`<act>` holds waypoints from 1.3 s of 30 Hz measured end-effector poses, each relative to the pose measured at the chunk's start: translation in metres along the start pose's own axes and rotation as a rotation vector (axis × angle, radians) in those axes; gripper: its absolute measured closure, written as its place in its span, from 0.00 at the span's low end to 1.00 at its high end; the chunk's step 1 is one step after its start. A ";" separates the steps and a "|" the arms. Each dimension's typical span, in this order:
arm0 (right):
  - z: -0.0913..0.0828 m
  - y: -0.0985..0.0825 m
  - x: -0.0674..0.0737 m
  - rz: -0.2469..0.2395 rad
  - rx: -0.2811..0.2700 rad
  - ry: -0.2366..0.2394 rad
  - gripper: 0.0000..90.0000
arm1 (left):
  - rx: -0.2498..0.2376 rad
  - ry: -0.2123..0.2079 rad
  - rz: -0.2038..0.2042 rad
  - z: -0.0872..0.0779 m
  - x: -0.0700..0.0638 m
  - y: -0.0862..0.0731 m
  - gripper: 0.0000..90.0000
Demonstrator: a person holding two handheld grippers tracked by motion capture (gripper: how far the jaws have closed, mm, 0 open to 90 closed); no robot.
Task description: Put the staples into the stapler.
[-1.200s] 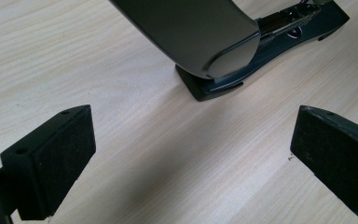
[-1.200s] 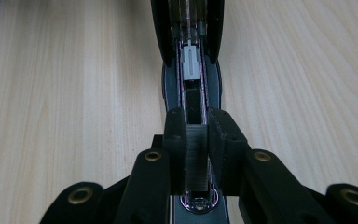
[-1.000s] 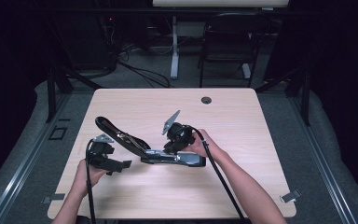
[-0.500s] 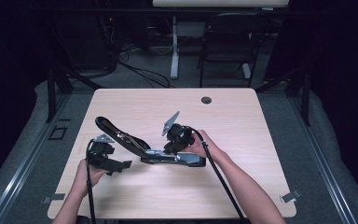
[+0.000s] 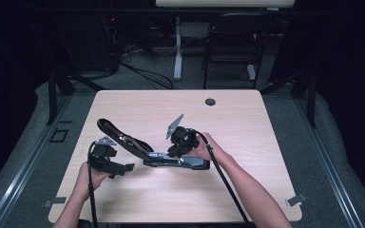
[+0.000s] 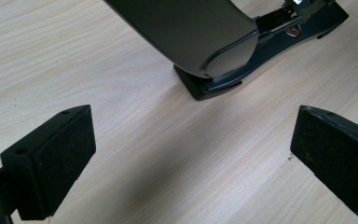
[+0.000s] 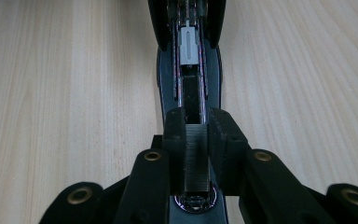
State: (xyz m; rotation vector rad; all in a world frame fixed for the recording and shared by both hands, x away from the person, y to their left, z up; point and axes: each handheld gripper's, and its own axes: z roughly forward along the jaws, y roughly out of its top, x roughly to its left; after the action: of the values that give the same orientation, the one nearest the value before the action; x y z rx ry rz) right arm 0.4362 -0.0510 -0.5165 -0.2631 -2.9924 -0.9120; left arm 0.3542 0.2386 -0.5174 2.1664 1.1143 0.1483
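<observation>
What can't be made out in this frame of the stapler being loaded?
- Stapler front end: in the high view the right tongs and hand cover it.
- Staple strip: in the right gripper view its near end sits behind the tongs' pads, so seating in the channel is unclear.
- Lid: cut off by the top edge of the left gripper view.
- Table hole: too small to tell its contents.

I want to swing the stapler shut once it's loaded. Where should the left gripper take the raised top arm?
Probably near the free end of the top arm, jaws across its narrow sides, coming from the near-left where the open left gripper waits. It slants up off the base, leaving both sides exposed.
</observation>
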 end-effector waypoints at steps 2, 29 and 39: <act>0.000 0.000 0.000 -0.002 0.002 0.001 0.86 | 0.000 0.000 0.000 0.000 0.000 0.000 0.00; -0.002 -0.006 -0.001 0.002 0.003 0.007 0.85 | 0.006 0.005 0.002 0.001 0.000 0.000 0.00; -0.004 -0.011 0.000 0.011 0.005 0.001 0.80 | 0.006 0.002 -0.001 0.000 0.000 0.000 0.00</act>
State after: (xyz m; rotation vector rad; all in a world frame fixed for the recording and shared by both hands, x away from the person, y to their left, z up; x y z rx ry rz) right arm 0.4341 -0.0622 -0.5198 -0.2790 -2.9885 -0.9026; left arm 0.3544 0.2387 -0.5174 2.1711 1.1177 0.1468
